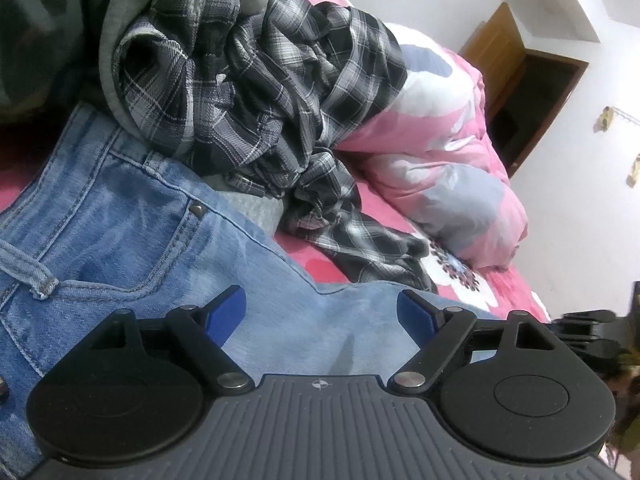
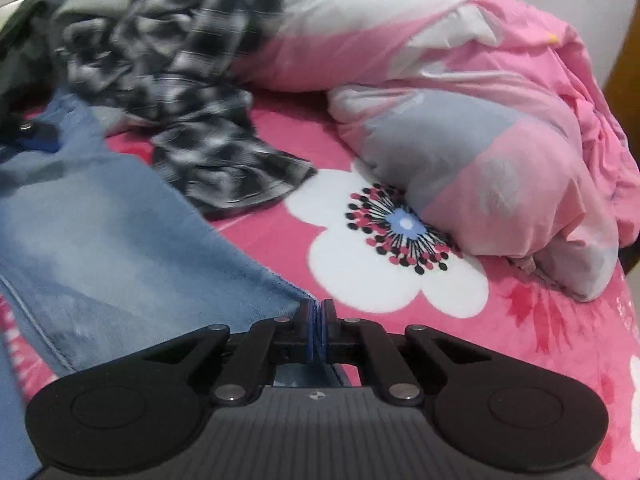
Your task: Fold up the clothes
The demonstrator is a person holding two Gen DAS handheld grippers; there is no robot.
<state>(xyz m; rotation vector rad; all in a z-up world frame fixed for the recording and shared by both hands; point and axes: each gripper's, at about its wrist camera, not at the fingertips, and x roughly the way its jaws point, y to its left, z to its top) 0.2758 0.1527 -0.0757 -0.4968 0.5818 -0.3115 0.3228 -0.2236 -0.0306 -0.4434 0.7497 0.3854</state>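
Currently listed: bed in pink floral sheet (image 2: pixel 400 280), white-walled room; faded blue denim jeans (image 1: pixel 132 240) spread flat on it, hem clamped in right tool (image 2: pixel 318 320); left tool (image 1: pixel 320 312) held apart above denim.

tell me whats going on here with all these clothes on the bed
A person is folding laundry with a handheld gripper in each hand. The right gripper is shut on the edge of the blue jeans spread on the pink floral bedsheet. The left gripper is open above the jeans, gripping nothing. A crumpled plaid shirt and a pink duvet lie behind.
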